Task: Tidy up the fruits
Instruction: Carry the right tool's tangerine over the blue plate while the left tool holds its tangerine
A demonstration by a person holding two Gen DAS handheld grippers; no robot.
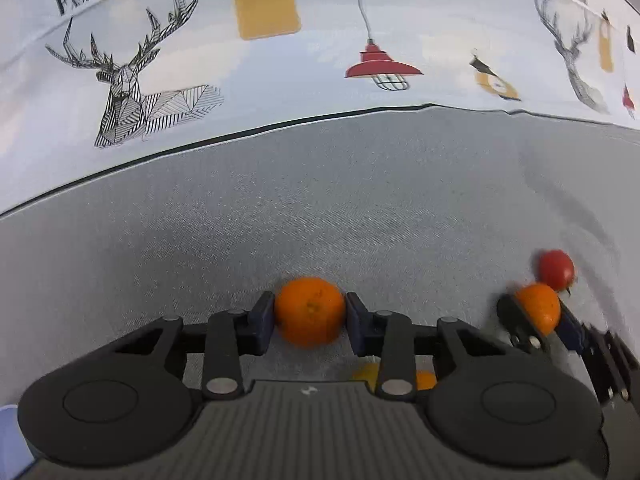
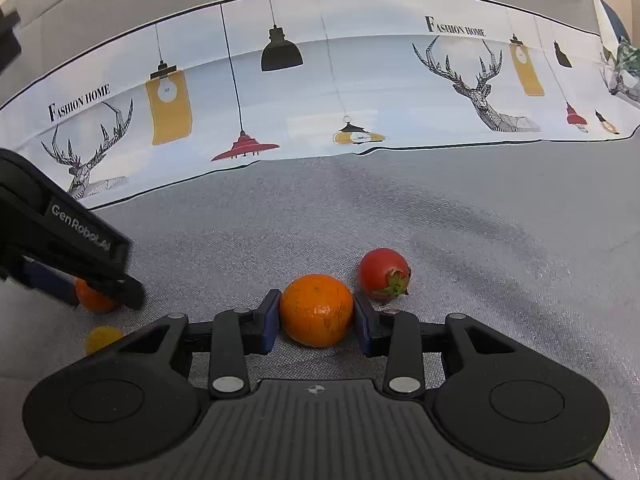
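Note:
My left gripper (image 1: 309, 314) is shut on an orange (image 1: 309, 311), its blue pads touching both sides, just above the grey cloth. My right gripper (image 2: 316, 312) is shut on a second orange (image 2: 316, 310) in the same way. The right gripper with its orange (image 1: 538, 306) shows at the right of the left wrist view. The left gripper and its orange (image 2: 94, 298) show at the left of the right wrist view. A red tomato (image 2: 384, 274) with a green stem lies just right of the right gripper's orange; it also shows in the left wrist view (image 1: 556, 268).
A small yellow fruit (image 2: 103, 338) lies on the grey cloth (image 2: 440, 240) between the two grippers. Small yellow and orange fruits (image 1: 424, 380) are partly hidden under the left gripper. A printed cloth with deer and lamps (image 2: 320, 80) lies beyond.

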